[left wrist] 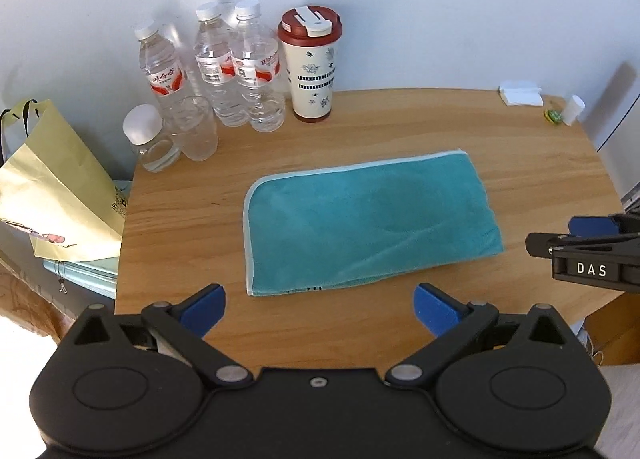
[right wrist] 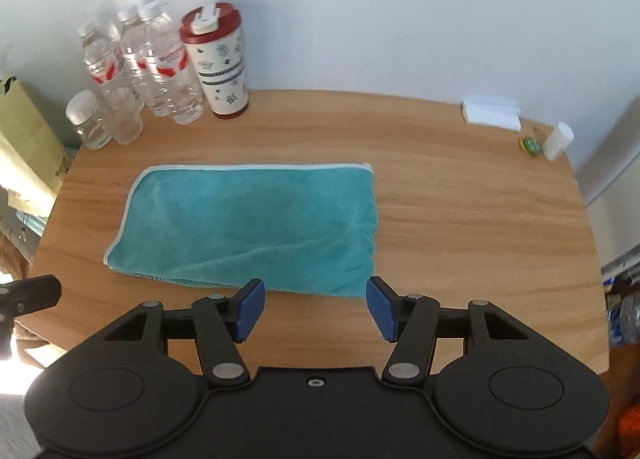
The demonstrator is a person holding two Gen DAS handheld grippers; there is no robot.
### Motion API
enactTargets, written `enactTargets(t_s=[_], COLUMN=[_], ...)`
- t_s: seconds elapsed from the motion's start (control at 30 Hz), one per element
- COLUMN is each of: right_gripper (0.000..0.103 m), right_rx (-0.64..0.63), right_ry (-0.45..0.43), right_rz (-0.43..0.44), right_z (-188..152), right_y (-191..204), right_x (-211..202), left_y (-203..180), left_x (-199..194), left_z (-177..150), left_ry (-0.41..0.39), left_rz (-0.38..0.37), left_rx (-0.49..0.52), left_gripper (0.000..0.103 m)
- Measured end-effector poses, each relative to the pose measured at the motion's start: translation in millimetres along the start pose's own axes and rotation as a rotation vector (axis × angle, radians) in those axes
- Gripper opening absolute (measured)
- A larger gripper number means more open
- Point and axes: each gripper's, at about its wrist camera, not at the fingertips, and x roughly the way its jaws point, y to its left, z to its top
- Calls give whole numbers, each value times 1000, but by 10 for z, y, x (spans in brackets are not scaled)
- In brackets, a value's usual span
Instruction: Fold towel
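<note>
The towel (left wrist: 368, 223) is laid mid-table (left wrist: 520, 147), seemingly folded once already. Both the left gripper (left wrist: 318, 303) and right gripper (right wrist: 316, 305) are held spread wide and empty, just short of its near edge. A further fold is judged next: one end must be pinched. Layers underneath cannot be counted.

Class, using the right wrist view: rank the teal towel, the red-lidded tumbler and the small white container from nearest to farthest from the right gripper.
1. Teal towel: directly ahead of the right gripper, its near edge by the fingertips.
2. Small white container: far right edge of the table.
3. Red-lidded tumbler: back left, against the wall.
</note>
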Motion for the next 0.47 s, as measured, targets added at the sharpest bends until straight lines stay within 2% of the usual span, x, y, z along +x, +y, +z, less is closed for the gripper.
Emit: enactTargets(t_s=[0.13,0.47], right_gripper=[62,62], right_rx=[-16,2], right_ry=[-24,4], right_rz=[-13,7], right_z=[20,71], right_y=[9,-51], right_x=[-33,41], left_y=[16,75], left_x=[23,75], left_z=[4,35], left_ry=[18,35], left_rz=[7,-1], left_rx=[-32,-73], left_gripper=[102,102])
